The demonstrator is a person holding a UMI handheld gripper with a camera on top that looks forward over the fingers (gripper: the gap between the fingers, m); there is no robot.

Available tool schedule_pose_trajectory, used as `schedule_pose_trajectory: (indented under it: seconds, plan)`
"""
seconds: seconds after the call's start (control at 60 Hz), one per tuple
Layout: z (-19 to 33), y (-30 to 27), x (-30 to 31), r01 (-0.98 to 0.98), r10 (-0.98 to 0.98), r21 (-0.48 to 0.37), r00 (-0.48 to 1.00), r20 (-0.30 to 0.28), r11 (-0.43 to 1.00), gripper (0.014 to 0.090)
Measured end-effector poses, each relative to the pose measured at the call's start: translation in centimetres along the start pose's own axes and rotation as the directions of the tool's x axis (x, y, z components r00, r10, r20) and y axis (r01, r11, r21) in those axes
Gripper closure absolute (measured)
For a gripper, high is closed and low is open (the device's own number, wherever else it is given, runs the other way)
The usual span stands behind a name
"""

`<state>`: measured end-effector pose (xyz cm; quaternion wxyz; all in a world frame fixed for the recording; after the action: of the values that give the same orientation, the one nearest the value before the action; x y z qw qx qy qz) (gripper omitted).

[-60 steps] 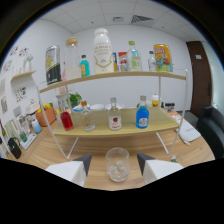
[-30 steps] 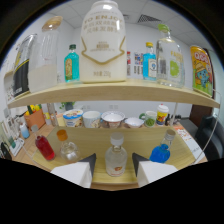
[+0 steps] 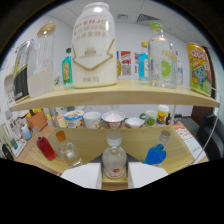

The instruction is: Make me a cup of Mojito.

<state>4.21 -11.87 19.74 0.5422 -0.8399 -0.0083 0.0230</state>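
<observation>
Fingers point(image 3: 114, 176) spread around the clear bottle point(image 3: 114, 157), gaps both sides; we're likely fetching the spirit. Next: close on it.

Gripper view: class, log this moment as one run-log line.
gripper: open | between fingers: clear bottle, gaps either side | beside: blue bottle, red bottle | upper shelf: white jug

At the bottom centre of the frame the gripper point(image 3: 114, 176) showed only its two fingers point(image 3: 82, 176), pale, nearly white blocks with flat faces and slanted outer edges. They were plain, with no markings, screws or cables in sight. Below them all was black, and no hand or sleeve showed.
</observation>
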Motion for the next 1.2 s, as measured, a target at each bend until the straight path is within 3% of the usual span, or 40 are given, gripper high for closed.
schedule_pose_trajectory:
  seconds: [0.25,0.55,0.717,0.783,0.917,1.05,1.2]
  plan:
    - [-5.8,0.0,3.4,0.015,-0.015,0.037,1.0,-0.018,0.999,0.0705]
    - [-7.3,9.4,8.5,0.023,-0.031,-0.087,0.995,-0.098,0.996,0.0708]
    - [-7.0,10.6,10.2,0.256,-0.28,-0.144,0.944,-0.176,0.956,0.071]
    - [-7.1,9.5,10.9,0.415,-0.442,-0.158,0.869,-0.223,0.896,0.0708]
    - [-7.0,6.9,11.0,0.693,-0.723,-0.208,0.643,-0.253,0.69,0.071]
    - [-6.8,5.1,10.2,0.881,-0.911,-0.262,0.335,-0.243,0.394,0.0709]
    - [-6.6,3.9,8.9,0.951,-0.977,-0.302,-0.006,-0.214,0.06,0.0709]
